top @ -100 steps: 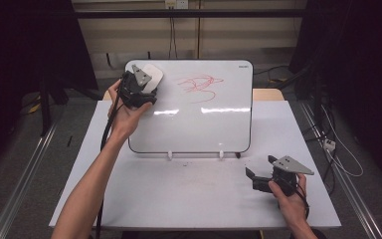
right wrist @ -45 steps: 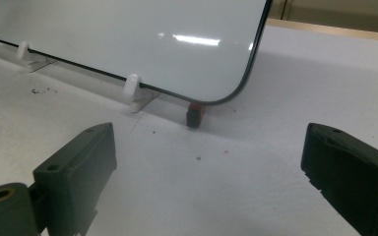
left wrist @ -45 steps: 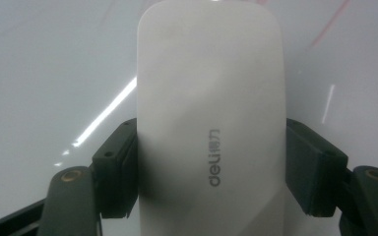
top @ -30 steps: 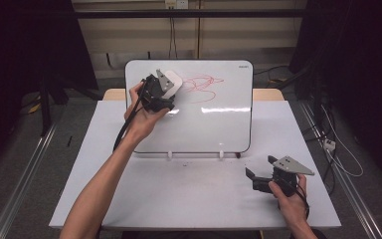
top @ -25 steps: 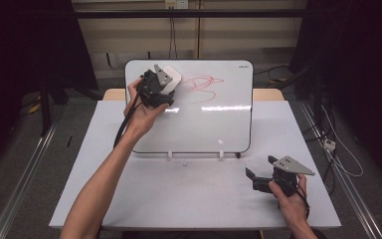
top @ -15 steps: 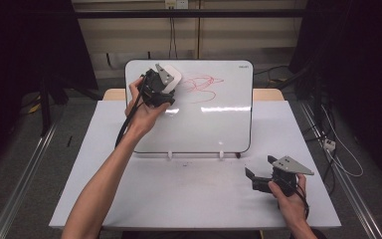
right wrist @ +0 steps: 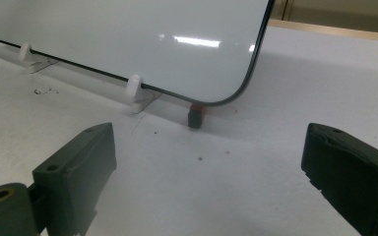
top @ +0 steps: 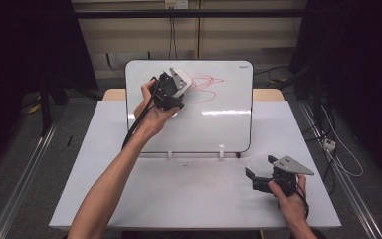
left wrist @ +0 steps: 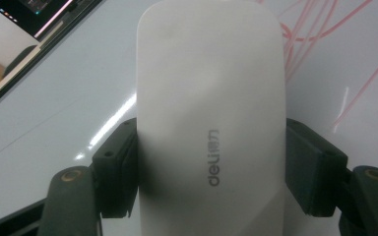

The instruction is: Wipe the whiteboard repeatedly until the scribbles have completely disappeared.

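Around you, the white bench (top: pixel 194 199) is sitting on a grey floor (top: pixel 20 149), with a metal rail (top: pixel 25 179) running along each side. Cables (top: pixel 338 144) are trailing over the floor at the right, ending near a small white plug (top: pixel 330 145). Behind, 2 cords (top: pixel 171 30) are hanging down the beige wall (top: pixel 129 35) from a socket (top: pixel 175 4). Dark curtains (top: pixel 25 45) are flanking the scene.

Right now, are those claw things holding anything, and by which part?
The left gripper clamps a white eraser by its long sides. The right gripper holds nothing, jaws open.
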Action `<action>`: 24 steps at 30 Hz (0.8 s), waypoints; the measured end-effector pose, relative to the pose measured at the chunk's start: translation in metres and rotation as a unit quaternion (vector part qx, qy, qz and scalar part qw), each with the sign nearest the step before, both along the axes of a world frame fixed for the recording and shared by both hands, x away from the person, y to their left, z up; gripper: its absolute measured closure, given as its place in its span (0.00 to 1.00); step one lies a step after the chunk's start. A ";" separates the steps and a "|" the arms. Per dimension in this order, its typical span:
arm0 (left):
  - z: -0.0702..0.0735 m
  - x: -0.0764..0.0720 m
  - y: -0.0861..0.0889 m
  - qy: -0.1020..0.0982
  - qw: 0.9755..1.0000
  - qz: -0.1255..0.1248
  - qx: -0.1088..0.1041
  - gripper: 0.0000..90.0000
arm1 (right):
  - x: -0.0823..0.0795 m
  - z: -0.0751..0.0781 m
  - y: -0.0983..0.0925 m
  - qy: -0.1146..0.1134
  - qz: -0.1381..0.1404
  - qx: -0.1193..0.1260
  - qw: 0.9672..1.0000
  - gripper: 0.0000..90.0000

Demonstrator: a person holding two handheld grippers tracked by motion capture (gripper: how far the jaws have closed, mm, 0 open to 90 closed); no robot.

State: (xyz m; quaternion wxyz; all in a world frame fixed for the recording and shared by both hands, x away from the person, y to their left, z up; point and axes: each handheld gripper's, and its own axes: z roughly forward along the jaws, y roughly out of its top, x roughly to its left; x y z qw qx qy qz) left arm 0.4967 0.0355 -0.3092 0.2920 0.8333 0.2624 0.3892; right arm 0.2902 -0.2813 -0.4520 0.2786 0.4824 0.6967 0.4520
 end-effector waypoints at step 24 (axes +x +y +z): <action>-0.047 -0.046 -0.059 -0.010 0.994 -0.079 0.074 0.35 | -0.001 0.001 0.001 -0.001 0.004 0.000 1.000 0.07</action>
